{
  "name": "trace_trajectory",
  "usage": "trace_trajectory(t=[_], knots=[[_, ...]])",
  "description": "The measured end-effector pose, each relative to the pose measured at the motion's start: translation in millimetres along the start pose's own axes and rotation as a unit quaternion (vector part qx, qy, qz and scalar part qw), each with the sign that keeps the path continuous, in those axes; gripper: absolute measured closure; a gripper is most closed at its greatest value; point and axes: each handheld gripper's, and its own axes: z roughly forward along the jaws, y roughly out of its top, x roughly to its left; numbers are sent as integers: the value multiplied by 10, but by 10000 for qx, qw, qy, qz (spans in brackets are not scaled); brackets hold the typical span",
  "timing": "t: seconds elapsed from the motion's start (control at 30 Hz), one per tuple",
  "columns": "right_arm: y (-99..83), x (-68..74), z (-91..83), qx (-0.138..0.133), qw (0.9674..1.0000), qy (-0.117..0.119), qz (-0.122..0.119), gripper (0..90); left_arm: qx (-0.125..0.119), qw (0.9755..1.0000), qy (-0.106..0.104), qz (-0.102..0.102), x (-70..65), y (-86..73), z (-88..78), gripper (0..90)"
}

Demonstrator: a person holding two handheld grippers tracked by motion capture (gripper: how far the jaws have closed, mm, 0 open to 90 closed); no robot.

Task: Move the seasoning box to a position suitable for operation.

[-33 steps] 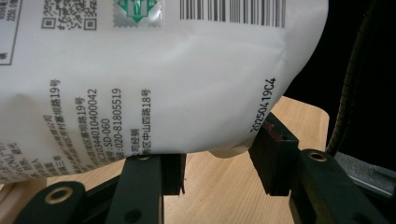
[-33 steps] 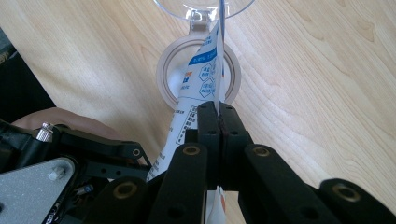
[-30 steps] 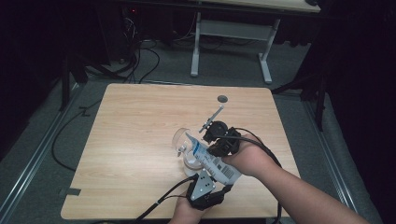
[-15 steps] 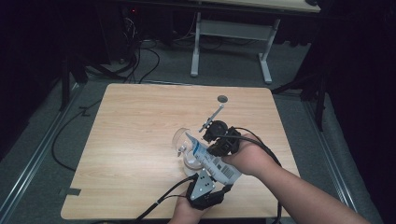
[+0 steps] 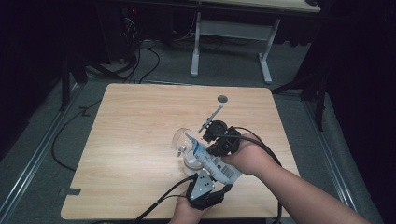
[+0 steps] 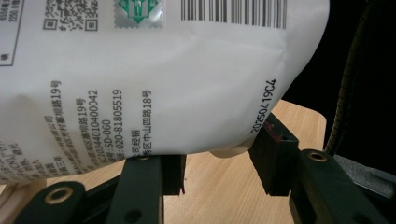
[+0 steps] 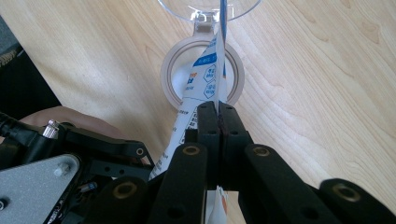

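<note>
1. I am seeing the clear glass bowl (image 5: 183, 140) lying tipped on the counter (image 5: 140, 121), at about nine o'clock from my hands.
2. My left gripper (image 5: 205, 189) is sitting at the six o'clock edge, jaws apart, with the pouch's bottom lying across them; whether the pads are pressing it I cannot tell.
3. The white pouch (image 5: 212, 161) is slanting from my hands up toward the bowl's mouth, its printed back showing in the left gripper view (image 6: 154, 79).
4. My right gripper (image 7: 218, 122) is pinching the pouch's thin edge, jaws clamped together on it.
5. A small round grey disc (image 5: 222, 98) is lying at twelve o'clock, well apart.
</note>
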Motion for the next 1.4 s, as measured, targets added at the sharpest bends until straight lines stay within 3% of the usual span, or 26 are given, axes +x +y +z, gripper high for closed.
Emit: trace_trajectory(t=[1.4], knots=[[48,29,2,-10,9999,-26,-132,896,-52,10000,-58,-24,12,17,-21,572]])
